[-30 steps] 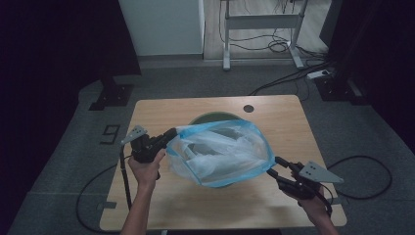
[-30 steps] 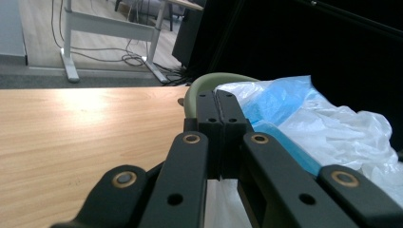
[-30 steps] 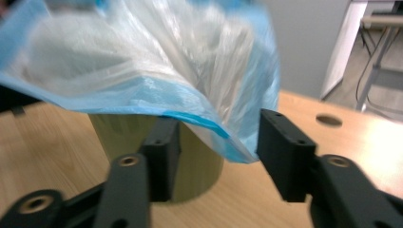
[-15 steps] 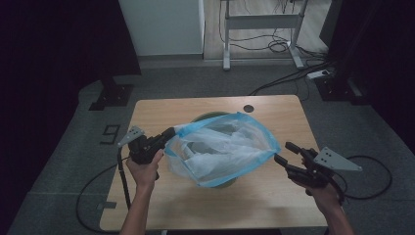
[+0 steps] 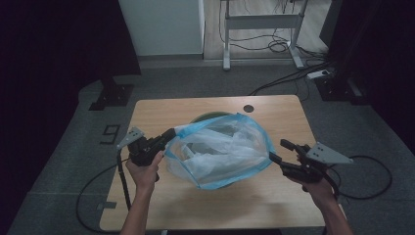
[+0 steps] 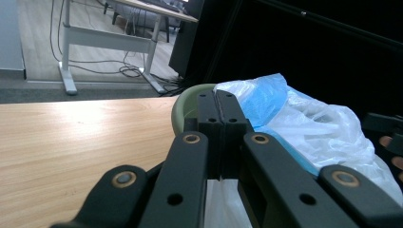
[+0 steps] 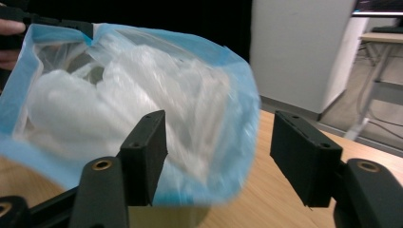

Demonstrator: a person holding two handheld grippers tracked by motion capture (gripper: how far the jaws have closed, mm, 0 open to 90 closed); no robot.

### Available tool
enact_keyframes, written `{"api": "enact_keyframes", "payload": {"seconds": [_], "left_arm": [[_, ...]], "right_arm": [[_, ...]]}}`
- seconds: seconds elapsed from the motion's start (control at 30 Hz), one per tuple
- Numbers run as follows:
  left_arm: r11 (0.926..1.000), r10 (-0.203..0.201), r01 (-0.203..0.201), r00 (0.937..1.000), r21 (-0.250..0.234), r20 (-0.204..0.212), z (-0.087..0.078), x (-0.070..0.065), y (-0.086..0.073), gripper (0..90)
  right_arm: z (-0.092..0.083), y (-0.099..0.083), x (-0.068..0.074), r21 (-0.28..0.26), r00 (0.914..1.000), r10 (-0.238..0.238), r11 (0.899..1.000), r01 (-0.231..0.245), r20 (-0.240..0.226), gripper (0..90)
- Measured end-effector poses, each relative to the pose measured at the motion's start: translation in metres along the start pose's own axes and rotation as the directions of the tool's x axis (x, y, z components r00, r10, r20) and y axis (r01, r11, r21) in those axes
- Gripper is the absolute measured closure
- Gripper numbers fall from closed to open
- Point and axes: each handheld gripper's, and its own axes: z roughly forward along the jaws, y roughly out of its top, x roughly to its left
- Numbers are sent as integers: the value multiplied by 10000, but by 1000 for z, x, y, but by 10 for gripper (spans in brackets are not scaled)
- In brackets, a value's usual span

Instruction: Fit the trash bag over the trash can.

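A clear plastic bag with a blue rim (image 5: 220, 152) hangs open over a green bowl (image 5: 208, 117) on the wooden table (image 5: 274, 112). My left gripper (image 5: 170, 134) is shut on the bag's left rim; in the left gripper view its jaws (image 6: 218, 109) are pressed together, with the bag (image 6: 323, 128) and the bowl (image 6: 183, 107) just beyond. My right gripper (image 5: 280, 151) stands open at the bag's right edge. Its jaws have just been opening. In the right gripper view (image 7: 221, 142) the bag (image 7: 119, 104) lies just beyond the jaws, and the pads do not press on it.
A round hole (image 5: 249, 108) sits near the table's far edge. Cables trail from both grippers over the grey floor. A white cabinet (image 5: 161, 24) and a desk frame (image 5: 259, 22) stand behind the table. A 9 (image 5: 111, 132) is marked on the floor at the left.
My right gripper has risen and its jaws have spread wider, coming off the bag's right rim. The bag's mouth has shifted toward the far side. My left gripper has stayed put.
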Motion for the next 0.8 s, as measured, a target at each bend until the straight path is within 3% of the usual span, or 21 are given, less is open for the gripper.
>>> {"api": "enact_keyframes", "payload": {"seconds": [0.2,0.33,0.43,0.57,0.7,0.8], "left_arm": [[9998,173,-173,9998,49,-18,1,-2,-1,900],[9997,244,-244,9997,64,25,2,-5,-3,900],[9996,276,-277,9996,78,91,3,-6,-3,900],[9992,378,-380,9988,76,297,2,-8,-3,900],[9987,480,-485,9982,146,358,1,-10,-3,900],[9988,476,-480,9982,114,369,0,-10,-3,900]], "right_arm": [[37,9,-4,492,9995,264,9985,-256,-170,306],[53,8,-9,773,9973,728,9944,-716,-125,314],[60,5,-11,914,9931,1153,9894,-1129,-219,372],[65,3,-12,911,9812,1826,9801,-1766,-628,540],[66,4,-11,1010,9727,2080,9750,-1977,-1032,681],[65,7,-8,1018,9795,1889,9781,-1813,-704,765]]}}
